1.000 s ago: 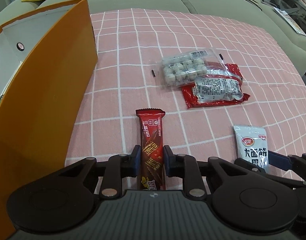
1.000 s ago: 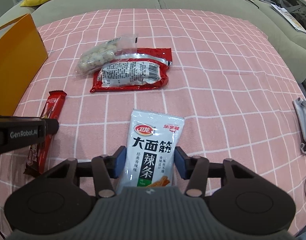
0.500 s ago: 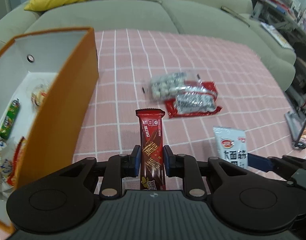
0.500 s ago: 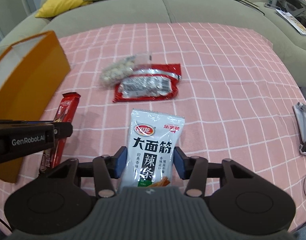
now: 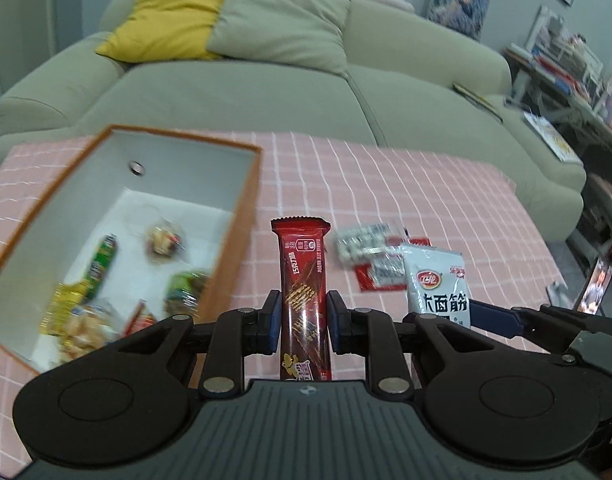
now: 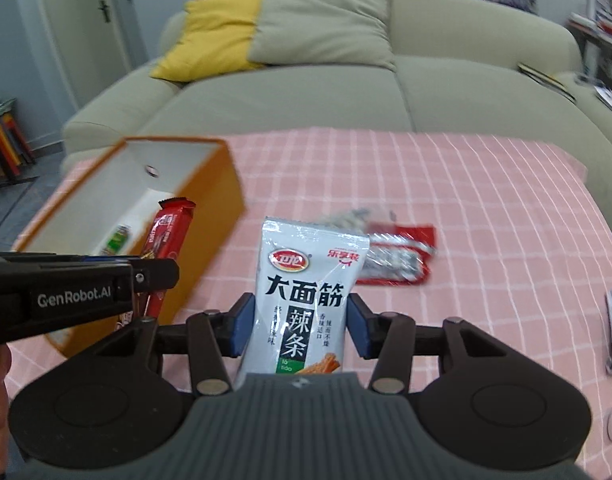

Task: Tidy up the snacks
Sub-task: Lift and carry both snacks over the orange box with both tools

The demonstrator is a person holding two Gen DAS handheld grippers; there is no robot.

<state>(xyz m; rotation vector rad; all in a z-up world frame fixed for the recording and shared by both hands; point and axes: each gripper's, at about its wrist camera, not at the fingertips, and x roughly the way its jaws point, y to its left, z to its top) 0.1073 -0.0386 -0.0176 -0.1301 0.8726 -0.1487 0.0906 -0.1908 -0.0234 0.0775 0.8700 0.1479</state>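
Our left fingers pinched the light, stiff chocolate bar low down; our right fingers pinched the soft, crinkly snack bag by its sides.

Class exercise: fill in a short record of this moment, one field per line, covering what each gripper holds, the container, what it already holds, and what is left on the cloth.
left gripper: shut on red bar
right gripper: shut on white pouch
container: orange box, open top, white inside
in box: several snacks, blurred, among them a green packet
left on cloth: red pack and clear bag, touching
behind: sofa with yellow cushion
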